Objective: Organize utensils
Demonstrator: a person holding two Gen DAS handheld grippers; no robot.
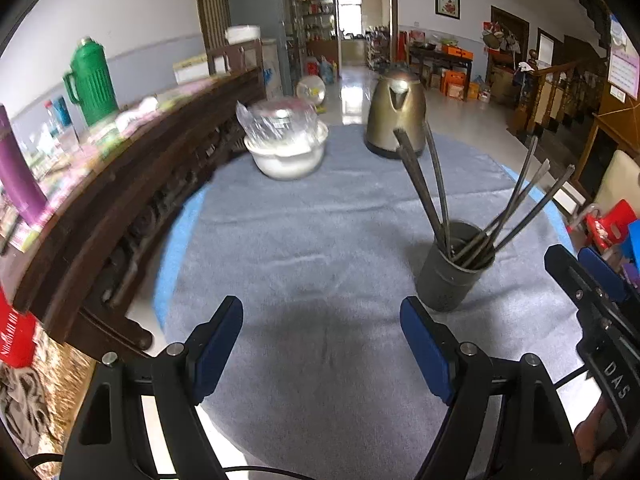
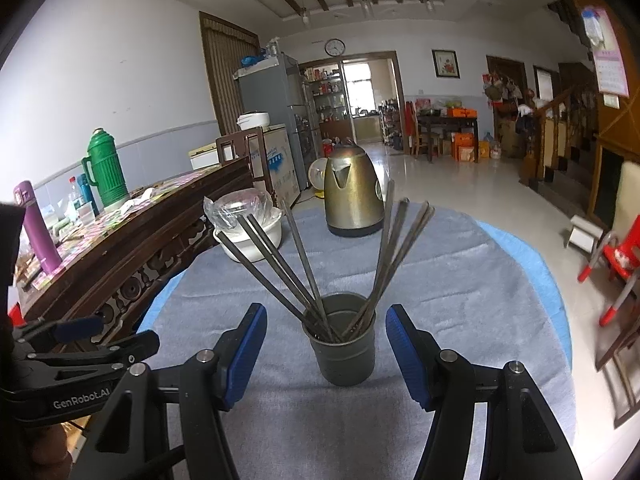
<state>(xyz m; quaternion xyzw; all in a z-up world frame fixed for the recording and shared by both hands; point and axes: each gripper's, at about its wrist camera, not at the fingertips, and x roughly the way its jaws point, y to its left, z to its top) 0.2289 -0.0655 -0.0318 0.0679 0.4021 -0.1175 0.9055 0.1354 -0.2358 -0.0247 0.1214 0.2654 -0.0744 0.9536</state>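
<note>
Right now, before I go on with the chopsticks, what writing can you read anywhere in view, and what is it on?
"GenRobot.AI": on the left tool body, seen in the right wrist view.
"DAS": on the right tool body, seen in the left wrist view.
Wall calendar: print too small to read.
Freezer front: blue lettering too blurred to read.
Wall clock: numerals too small to read.
Orange boxes: print unreadable.

A round bench (image 2: 520, 264) carries a grey fleecy cloth (image 2: 440, 280) over a light blue cover that shows only along the rim. Near the cloth's centre stands a dark grey cylindrical metal holder (image 2: 344, 354) (long dark chopsticks (image 2: 280, 264) fan out of it). At 12 o'clock sits a brassy metal kettle (image 2: 352, 192); at 10 o'clock, a white plastic bowl (image 2: 250, 240) topped with crinkled clear wrap.
</note>
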